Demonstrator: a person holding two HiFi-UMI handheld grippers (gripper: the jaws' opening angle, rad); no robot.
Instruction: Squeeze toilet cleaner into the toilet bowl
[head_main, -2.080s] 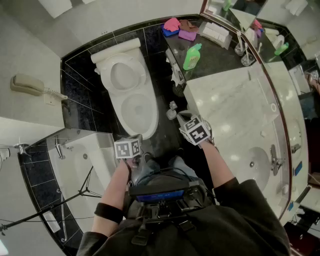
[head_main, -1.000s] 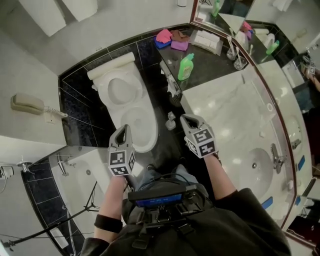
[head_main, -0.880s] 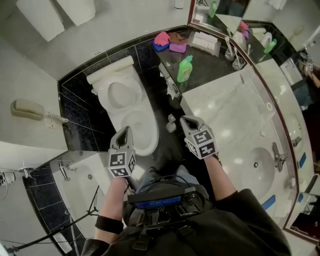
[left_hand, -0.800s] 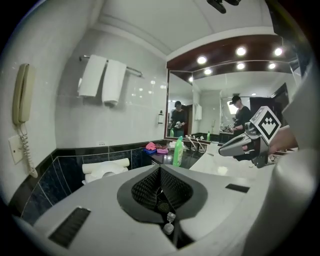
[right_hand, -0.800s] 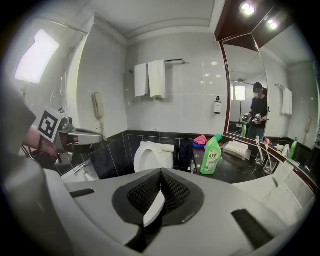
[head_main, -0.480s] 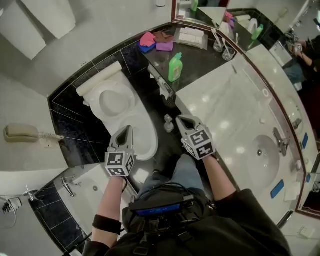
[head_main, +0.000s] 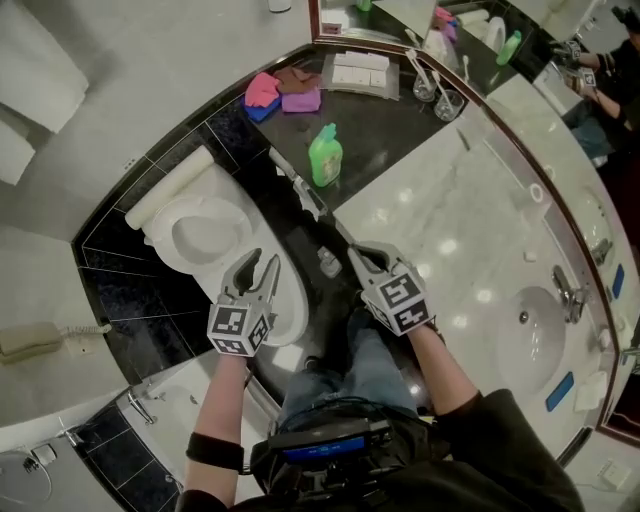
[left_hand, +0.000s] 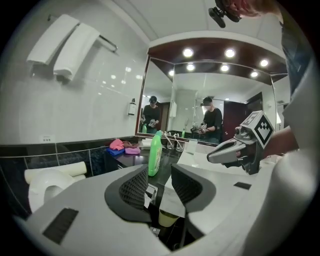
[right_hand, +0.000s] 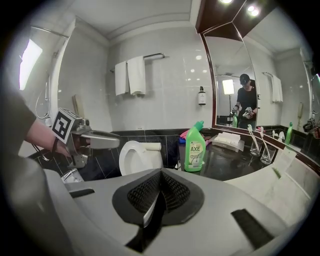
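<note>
Glossy white wall tiles (right_hand: 165, 85) rise above a band of black tiles (right_hand: 167, 142). A large dark-wood-framed mirror (right_hand: 240, 85) backs the pale marble tabletop (head_main: 500, 230). Two white towels (right_hand: 131, 76) hang on a rail, and round ceiling spotlights (left_hand: 188, 52) glow overhead.

Open counter (head_main: 390, 125) before bottle (head_main: 325, 155), cloths (head_main: 280, 93) apparently behind

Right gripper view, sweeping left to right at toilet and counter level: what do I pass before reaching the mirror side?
left claw → toilet → green cleaner bottle → white folded cloths → glasses with toothbrushes
</note>
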